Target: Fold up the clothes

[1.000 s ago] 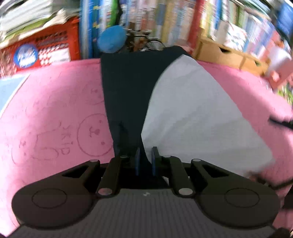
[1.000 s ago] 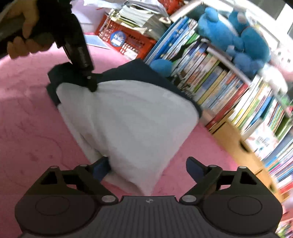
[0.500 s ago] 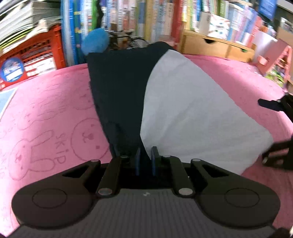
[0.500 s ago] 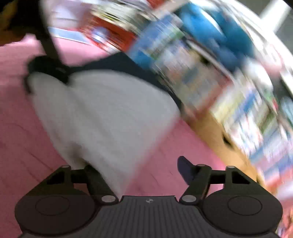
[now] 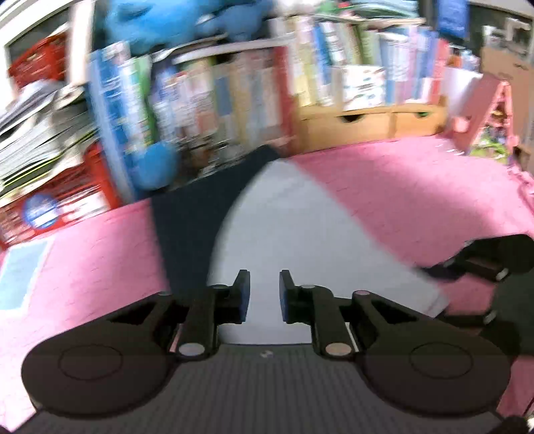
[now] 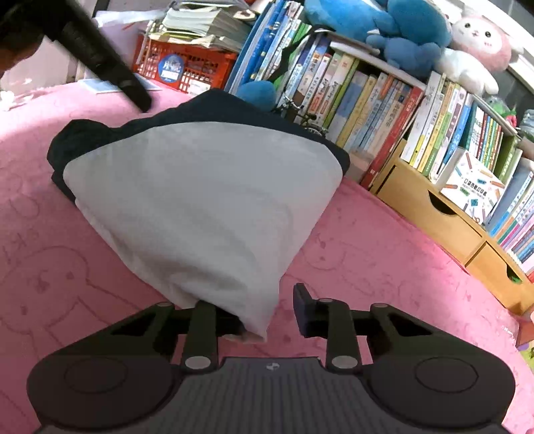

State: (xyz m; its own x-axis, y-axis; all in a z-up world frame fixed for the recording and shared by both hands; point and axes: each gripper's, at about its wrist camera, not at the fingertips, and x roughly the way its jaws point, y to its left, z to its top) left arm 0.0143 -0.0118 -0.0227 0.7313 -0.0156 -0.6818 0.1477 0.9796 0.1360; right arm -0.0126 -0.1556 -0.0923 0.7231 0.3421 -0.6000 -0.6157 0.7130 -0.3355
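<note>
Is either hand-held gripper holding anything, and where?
Nothing yet: the right hand-held gripper is closing around the garment at its white corner; the left hand-held gripper is opening, empty.

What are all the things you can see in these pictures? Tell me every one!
garment: one, white and dark navy, folded on the pink mat
mat: one, pink with bunny drawings, under everything
books: many, mixed colours, standing on the shelf behind the mat
wooden drawers: at least two, tan, under the books on the right
crate: one, red, at the back with papers stacked on it
blue plush toys: count unclear, on top of the shelf
pink plush bunny: one, top right of the shelf
left gripper: one, black, jaws opening, nothing between them
right gripper: one, black, jaws closing around the garment's white corner
</note>
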